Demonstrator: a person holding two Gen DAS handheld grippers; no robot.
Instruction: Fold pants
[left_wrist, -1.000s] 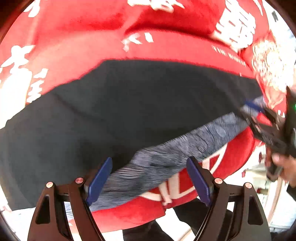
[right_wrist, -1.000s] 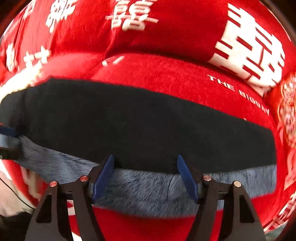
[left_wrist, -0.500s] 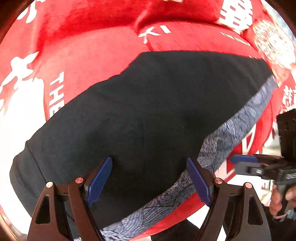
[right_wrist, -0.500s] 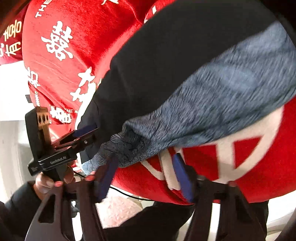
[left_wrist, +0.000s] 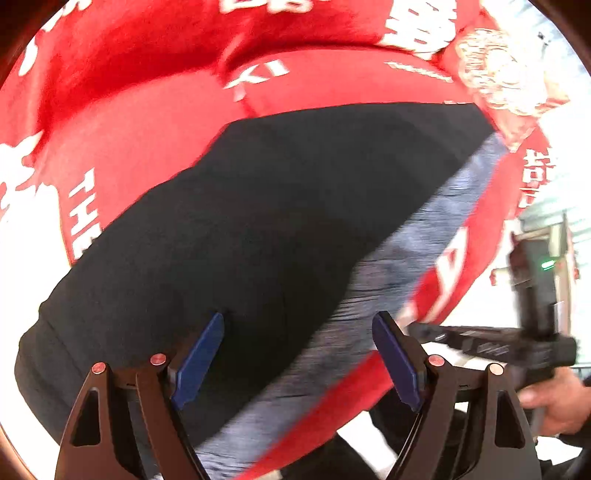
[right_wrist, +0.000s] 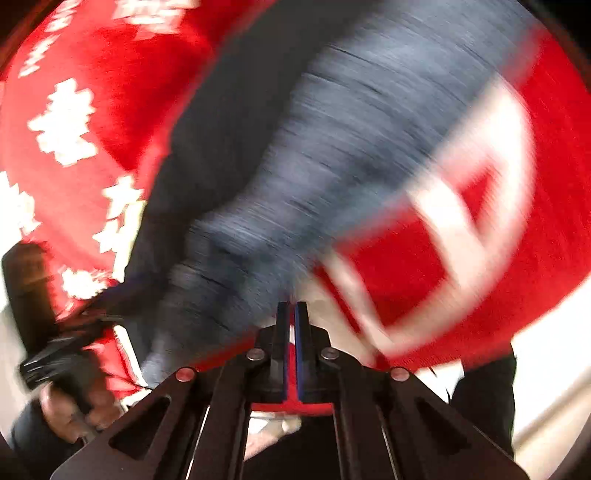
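Note:
Black pants (left_wrist: 258, 229) with a grey patterned waistband (left_wrist: 424, 251) lie folded on a red cloth with white characters (left_wrist: 147, 122). My left gripper (left_wrist: 297, 354) is open just above the pants, its blue pads either side of the waistband's near end. My right gripper (right_wrist: 291, 314) has its pads pressed together at the near edge of the grey band (right_wrist: 332, 166); the view is blurred, so I cannot tell whether fabric is between them. The right gripper also shows in the left wrist view (left_wrist: 480, 343), beyond the band's edge.
The red cloth (right_wrist: 461, 240) covers the table and hangs over its near edge. The person's dark clothing (right_wrist: 480, 398) shows below that edge. A bright floor and pale furniture lie to the right in the left wrist view (left_wrist: 554, 206).
My right gripper has closed and swung in at the waistband's edge; its view is now motion-blurred. My left gripper stays open and has shifted slightly over the pants.

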